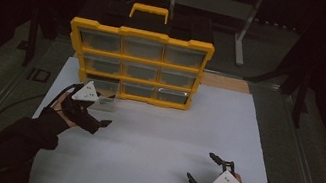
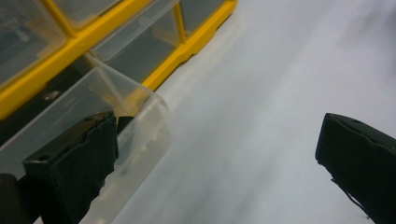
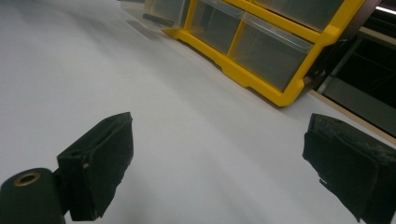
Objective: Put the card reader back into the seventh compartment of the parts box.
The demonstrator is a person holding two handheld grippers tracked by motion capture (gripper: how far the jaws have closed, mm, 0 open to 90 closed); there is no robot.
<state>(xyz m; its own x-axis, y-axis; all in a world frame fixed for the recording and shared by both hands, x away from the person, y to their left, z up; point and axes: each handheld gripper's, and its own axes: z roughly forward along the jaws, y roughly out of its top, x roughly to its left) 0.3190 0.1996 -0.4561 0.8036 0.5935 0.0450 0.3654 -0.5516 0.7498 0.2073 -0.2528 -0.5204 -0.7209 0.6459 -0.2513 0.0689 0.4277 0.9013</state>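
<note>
A yellow organizer [image 1: 138,60] with clear drawers stands upright at the back of the white board [image 1: 157,141]. Its bottom-left drawer [image 1: 106,101] is pulled out toward me. My left gripper [image 1: 105,111] is open right in front of that drawer. In the left gripper view the drawer [image 2: 116,100] lies behind the left jaw, while the other jaw hangs over bare board; my left gripper [image 2: 215,163] has nothing between its fingers. Near the front right edge, my right gripper [image 1: 199,165] is open over the board. From my right gripper [image 3: 219,163] the organizer [image 3: 280,56] is seen farther off.
The yellow carry handle [image 1: 149,12] tops the organizer. A grey metal frame [image 1: 216,7] stands behind it in the dark. A wooden strip [image 1: 226,83] shows at the board's back right edge. A cable [image 1: 11,108] trails off the left side.
</note>
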